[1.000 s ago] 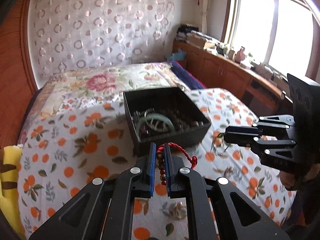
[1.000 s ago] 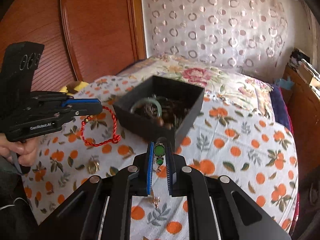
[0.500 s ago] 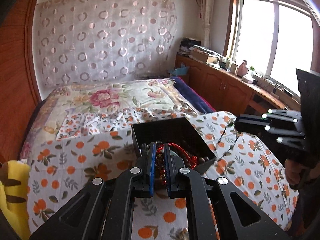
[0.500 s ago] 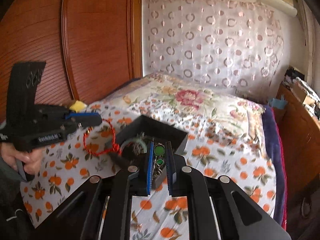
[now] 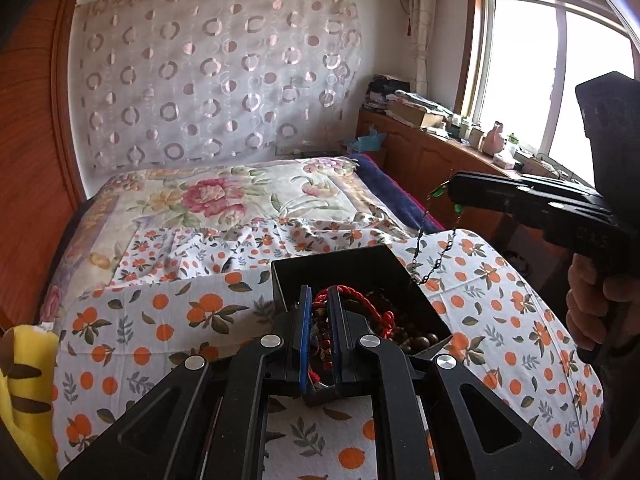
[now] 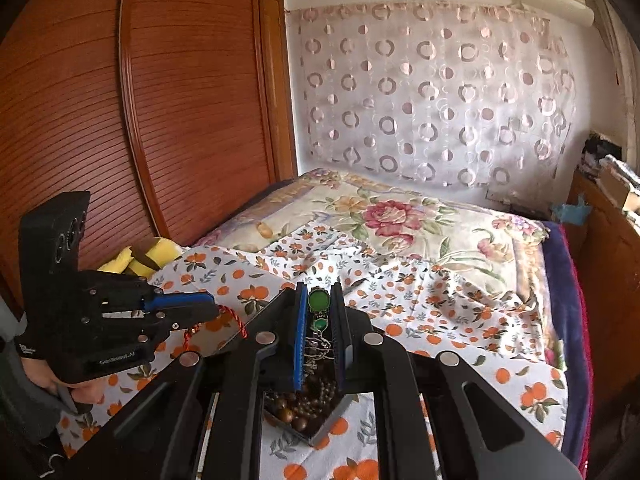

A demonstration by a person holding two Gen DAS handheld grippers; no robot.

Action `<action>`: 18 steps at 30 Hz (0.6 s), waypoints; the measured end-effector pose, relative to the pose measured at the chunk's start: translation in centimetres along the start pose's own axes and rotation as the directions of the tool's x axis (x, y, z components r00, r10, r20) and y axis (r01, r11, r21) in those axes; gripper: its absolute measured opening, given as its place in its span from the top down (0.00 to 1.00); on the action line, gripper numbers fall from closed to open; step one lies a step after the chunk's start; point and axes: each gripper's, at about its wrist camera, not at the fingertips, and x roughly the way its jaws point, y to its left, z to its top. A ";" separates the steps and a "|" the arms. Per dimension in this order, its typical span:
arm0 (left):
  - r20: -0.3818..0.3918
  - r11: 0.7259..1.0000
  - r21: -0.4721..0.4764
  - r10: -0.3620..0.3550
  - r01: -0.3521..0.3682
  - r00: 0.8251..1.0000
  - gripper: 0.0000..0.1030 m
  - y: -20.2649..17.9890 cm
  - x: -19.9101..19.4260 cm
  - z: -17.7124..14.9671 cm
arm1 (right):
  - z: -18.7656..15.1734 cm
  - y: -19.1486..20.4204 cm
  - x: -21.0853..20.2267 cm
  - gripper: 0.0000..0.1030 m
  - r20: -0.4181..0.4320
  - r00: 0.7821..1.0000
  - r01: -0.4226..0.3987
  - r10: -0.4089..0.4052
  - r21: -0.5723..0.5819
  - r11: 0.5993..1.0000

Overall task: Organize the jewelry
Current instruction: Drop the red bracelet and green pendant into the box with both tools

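A black jewelry box (image 5: pixel 340 270) sits on the orange-print bedspread and holds brown beads (image 5: pixel 416 342). My left gripper (image 5: pixel 319 300) is shut on a red cord bracelet (image 5: pixel 360 306) with dark beads and holds it over the box. My right gripper (image 6: pixel 319 300) is shut on a green-stone pendant (image 6: pixel 319 301) whose dark chain (image 5: pixel 424 256) hangs down to the box's right rim. The box also shows below the right gripper (image 6: pixel 308 412). The left gripper appears in the right wrist view (image 6: pixel 208 310) and the right gripper in the left wrist view (image 5: pixel 450 190).
The bed has a floral quilt (image 5: pixel 224 196) beyond the box. A yellow plush toy (image 5: pixel 24 376) lies at the bed's left edge. A wooden wardrobe (image 6: pixel 140 120) stands on the left, a cluttered wooden cabinet (image 5: pixel 432 148) under the window on the right.
Both grippers have risen and moved in over the box, carrying the red bracelet and the green pendant. The box now sits right under both fingertips.
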 end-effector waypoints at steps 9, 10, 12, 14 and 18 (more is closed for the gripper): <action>-0.009 1.000 0.008 0.009 -0.009 1.000 0.93 0.2 1.5 0.9 | -1.5 -0.2 3.0 0.87 -0.054 0.998 0.028 -0.028 -0.004 1.000; -0.010 1.000 0.010 0.009 -0.009 1.000 0.93 0.2 1.7 1.1 | -1.6 -0.2 3.1 0.87 -0.057 0.998 0.030 -0.030 -0.004 1.000; -0.010 1.000 0.016 0.010 -0.010 1.000 0.93 0.0 2.1 1.5 | -1.9 -0.2 3.3 0.87 -0.061 0.998 0.030 -0.030 -0.003 1.000; -0.011 1.000 0.023 0.013 -0.013 1.000 0.93 -0.2 2.6 2.0 | -2.1 -0.4 3.2 0.82 -0.062 0.998 0.033 -0.033 -0.003 0.999; -0.019 0.999 0.039 0.025 -0.025 1.000 0.93 -0.5 3.8 2.7 | -2.6 -0.7 2.6 0.76 -0.059 0.997 0.043 -0.043 0.005 0.999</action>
